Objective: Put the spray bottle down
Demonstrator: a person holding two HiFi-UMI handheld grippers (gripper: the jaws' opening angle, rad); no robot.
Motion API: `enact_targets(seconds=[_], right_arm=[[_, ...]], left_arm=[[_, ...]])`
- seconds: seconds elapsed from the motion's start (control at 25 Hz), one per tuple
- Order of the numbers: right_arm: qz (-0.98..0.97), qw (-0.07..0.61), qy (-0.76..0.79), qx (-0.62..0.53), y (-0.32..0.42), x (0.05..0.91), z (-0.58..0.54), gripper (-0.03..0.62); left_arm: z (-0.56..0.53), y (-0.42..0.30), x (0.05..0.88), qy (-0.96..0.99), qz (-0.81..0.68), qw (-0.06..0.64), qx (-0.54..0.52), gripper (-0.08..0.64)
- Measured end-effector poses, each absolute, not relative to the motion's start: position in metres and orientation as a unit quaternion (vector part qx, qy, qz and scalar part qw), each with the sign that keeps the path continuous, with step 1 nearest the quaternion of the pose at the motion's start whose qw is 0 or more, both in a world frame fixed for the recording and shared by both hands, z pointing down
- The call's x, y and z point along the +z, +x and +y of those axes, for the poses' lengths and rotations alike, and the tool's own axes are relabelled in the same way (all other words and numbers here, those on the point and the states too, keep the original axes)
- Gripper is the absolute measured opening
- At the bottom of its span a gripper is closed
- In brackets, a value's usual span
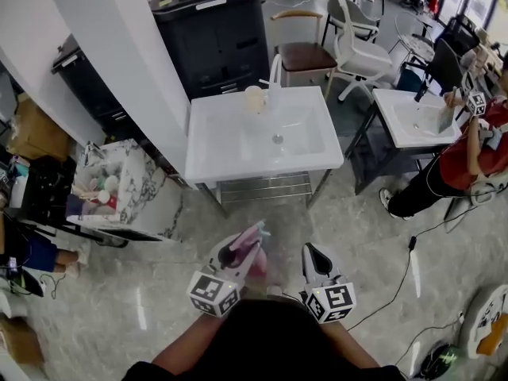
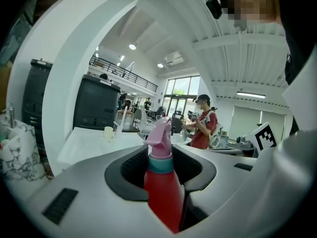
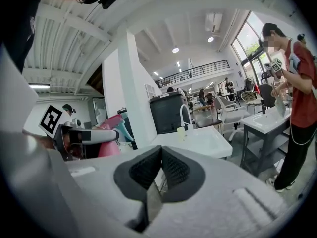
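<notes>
The spray bottle (image 2: 163,192) has a red body, a teal collar and a pink trigger head. It stands upright between the jaws of my left gripper (image 2: 161,153), which is shut on it. In the head view, this left gripper (image 1: 238,248) hangs low over the floor with the bottle (image 1: 252,254) in it, in front of the white sink counter (image 1: 214,145). My right gripper (image 1: 309,248) is beside it, jaws shut with nothing between them. In the right gripper view, the dark pads of the right gripper (image 3: 161,151) meet, and the pink bottle (image 3: 110,133) shows at the left.
A pale cup (image 1: 254,99) and a faucet (image 1: 275,71) stand on the sink counter. A dark cabinet (image 1: 214,34) and chairs (image 1: 305,54) lie behind. A person (image 1: 460,153) works at a second sink (image 1: 413,117) on the right. A marble-patterned cart (image 1: 119,189) is left. Cables (image 1: 413,248) cross the floor.
</notes>
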State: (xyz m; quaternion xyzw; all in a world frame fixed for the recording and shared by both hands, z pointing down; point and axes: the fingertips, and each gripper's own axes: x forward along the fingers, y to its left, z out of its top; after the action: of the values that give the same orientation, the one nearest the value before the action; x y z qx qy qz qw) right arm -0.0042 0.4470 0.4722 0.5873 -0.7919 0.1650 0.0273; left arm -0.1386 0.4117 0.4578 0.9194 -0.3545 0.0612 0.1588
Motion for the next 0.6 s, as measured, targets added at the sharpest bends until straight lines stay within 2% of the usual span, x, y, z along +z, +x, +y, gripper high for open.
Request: enact_targets(seconds=[0.36, 0.6], right_arm=[[-0.769, 0.047, 0.611, 0.179, 0.021, 0.486, 0.397, -0.002], [-0.762, 0.075, 0.612, 0.197, 0.032, 0.499, 0.319, -0.003]], left_arm=[[0.345, -0.113, 0.473, 0.928, -0.326, 0.172, 0.062, 0.156], [0.263, -0.107, 0.486, 0.922, -0.327, 0.199, 0.060, 0.156]])
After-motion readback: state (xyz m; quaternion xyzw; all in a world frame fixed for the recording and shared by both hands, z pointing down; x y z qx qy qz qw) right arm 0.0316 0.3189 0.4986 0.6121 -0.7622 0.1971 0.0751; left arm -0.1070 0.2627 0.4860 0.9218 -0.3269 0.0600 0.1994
